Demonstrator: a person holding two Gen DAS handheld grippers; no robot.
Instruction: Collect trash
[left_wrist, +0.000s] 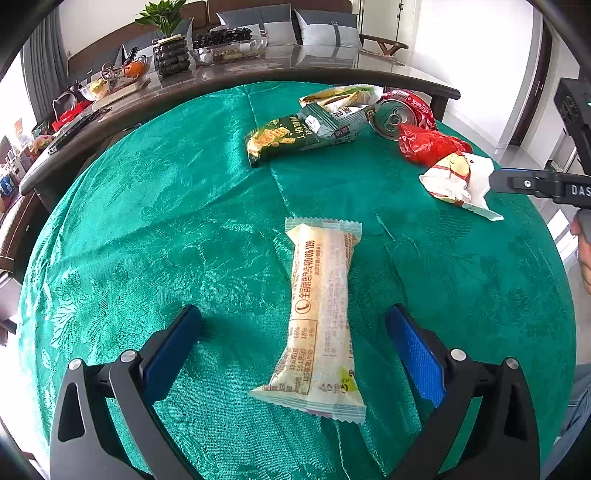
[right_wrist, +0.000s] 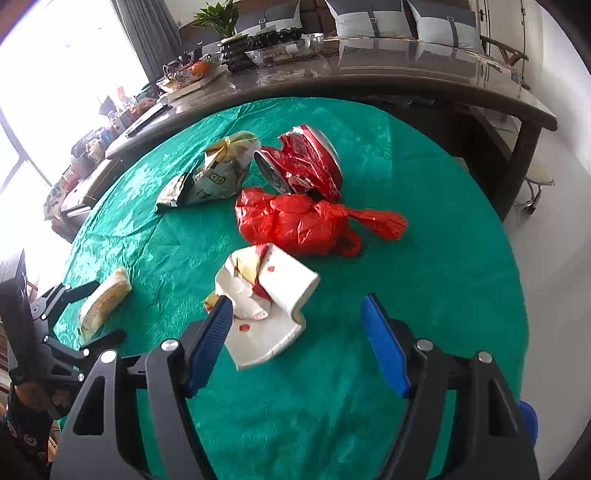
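Observation:
A long cream snack wrapper (left_wrist: 321, 317) lies on the green tablecloth (left_wrist: 166, 221) between the blue pads of my open left gripper (left_wrist: 293, 328); it also shows in the right wrist view (right_wrist: 105, 299). My right gripper (right_wrist: 297, 314) is open, with a crumpled white paper box (right_wrist: 273, 306) between its fingers, nearer the left one. Beyond lie a red plastic bag (right_wrist: 299, 218), a crushed red can (right_wrist: 306, 158) and green cracker bags (right_wrist: 218, 173). The left wrist view shows the white box (left_wrist: 458, 181), red bag (left_wrist: 428, 144), can (left_wrist: 399, 114) and cracker bags (left_wrist: 295, 136).
A dark curved table (left_wrist: 258, 74) stands behind the green one, with a potted plant (left_wrist: 170, 44), bowls and fruit. Grey sofa cushions (right_wrist: 369, 18) are at the back. White floor (right_wrist: 554, 258) is on the right past the table edge.

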